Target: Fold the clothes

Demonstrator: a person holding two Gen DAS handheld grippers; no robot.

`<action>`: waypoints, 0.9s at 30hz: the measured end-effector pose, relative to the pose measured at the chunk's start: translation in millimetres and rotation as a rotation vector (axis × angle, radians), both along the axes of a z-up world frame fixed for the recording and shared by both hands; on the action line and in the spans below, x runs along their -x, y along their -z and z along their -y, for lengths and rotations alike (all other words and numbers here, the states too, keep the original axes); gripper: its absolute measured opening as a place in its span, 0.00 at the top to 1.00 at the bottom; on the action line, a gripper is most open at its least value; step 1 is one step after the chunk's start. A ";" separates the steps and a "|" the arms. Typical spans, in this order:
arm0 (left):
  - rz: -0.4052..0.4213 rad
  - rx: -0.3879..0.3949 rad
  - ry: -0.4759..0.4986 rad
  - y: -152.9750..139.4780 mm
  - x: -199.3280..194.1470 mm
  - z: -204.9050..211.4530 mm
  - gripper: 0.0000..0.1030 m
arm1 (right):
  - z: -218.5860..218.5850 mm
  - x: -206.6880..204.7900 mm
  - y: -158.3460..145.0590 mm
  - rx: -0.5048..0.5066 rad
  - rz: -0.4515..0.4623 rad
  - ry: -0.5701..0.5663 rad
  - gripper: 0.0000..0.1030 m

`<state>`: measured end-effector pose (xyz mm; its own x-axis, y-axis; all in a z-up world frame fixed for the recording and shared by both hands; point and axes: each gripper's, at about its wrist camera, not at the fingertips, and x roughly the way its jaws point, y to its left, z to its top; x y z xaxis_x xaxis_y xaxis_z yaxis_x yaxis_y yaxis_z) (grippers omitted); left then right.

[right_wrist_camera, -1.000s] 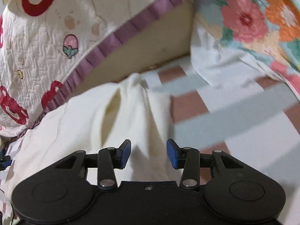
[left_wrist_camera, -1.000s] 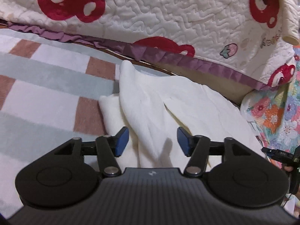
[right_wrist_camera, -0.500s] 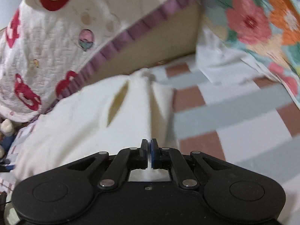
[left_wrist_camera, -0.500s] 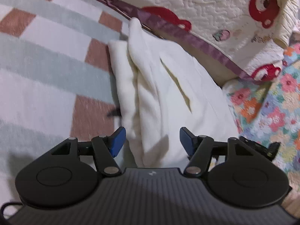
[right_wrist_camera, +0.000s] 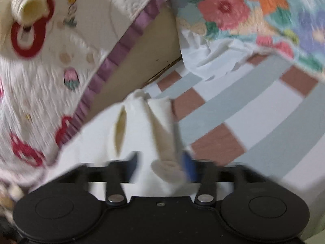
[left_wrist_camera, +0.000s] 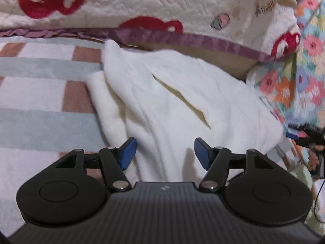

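A cream fleece garment [left_wrist_camera: 162, 93] lies bunched on the striped blanket [left_wrist_camera: 40, 118], with a slit-like opening across its middle. My left gripper [left_wrist_camera: 164, 152] is open, its blue pads either side of the garment's near edge, holding nothing. In the right wrist view the same garment [right_wrist_camera: 142, 126] shows with a raised fold. My right gripper [right_wrist_camera: 162, 163] is open with a rolled fold of the garment lying between its blurred blue pads. The right gripper's tip also shows at the right edge of the left wrist view [left_wrist_camera: 298, 136].
A quilted white cover with red bears and a purple ruffle [left_wrist_camera: 162, 10] rises behind the garment. A floral quilt [right_wrist_camera: 254, 10] lies to the right, with white sheet fabric [right_wrist_camera: 203, 57] under it. The checked blanket [right_wrist_camera: 254, 122] extends to the right.
My right gripper went from open to shut and is open again, with a fold of the garment between the pads. My left gripper stayed open and shifted its view over the garment.
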<state>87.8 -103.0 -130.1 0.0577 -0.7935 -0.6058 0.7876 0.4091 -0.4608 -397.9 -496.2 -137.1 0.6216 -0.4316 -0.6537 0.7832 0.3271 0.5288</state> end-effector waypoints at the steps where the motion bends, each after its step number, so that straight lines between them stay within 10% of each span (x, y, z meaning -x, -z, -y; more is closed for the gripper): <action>1: -0.009 -0.003 0.009 0.4 0.8 2.0 0.43 | -1.2 -1.1 2.7 -0.018 0.023 0.021 0.36; 4: -0.034 -0.011 0.038 1.6 3.0 8.1 0.89 | -5.0 -4.5 11.1 -0.070 0.087 0.083 0.36; 11: -0.043 0.029 0.025 -17.0 3.0 2.9 0.94 | -33.5 -1.3 30.8 -0.198 0.278 0.334 0.35; 14: -0.076 0.119 -0.032 -32.0 -2.8 -17.9 0.94 | -36.2 -27.5 32.7 -0.217 0.224 0.246 0.35; 21: -0.185 0.020 -0.039 12.6 -2.4 -27.0 0.90 | -42.2 -31.9 38.0 -0.140 0.212 0.290 0.35; 25: -0.240 0.086 0.002 17.6 2.3 -21.6 0.49 | -41.5 -27.2 45.0 -0.158 0.260 0.304 0.35; 27: -0.218 0.051 0.061 20.0 6.3 -12.2 0.46 | -38.3 -29.6 47.3 -0.152 0.254 0.292 0.35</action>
<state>81.6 -90.8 -150.1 -0.1191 -0.8216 -0.5575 0.6893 0.3357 -0.6420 -368.3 -457.9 -184.4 0.6371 -0.5240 -0.5653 0.6700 0.0139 0.7422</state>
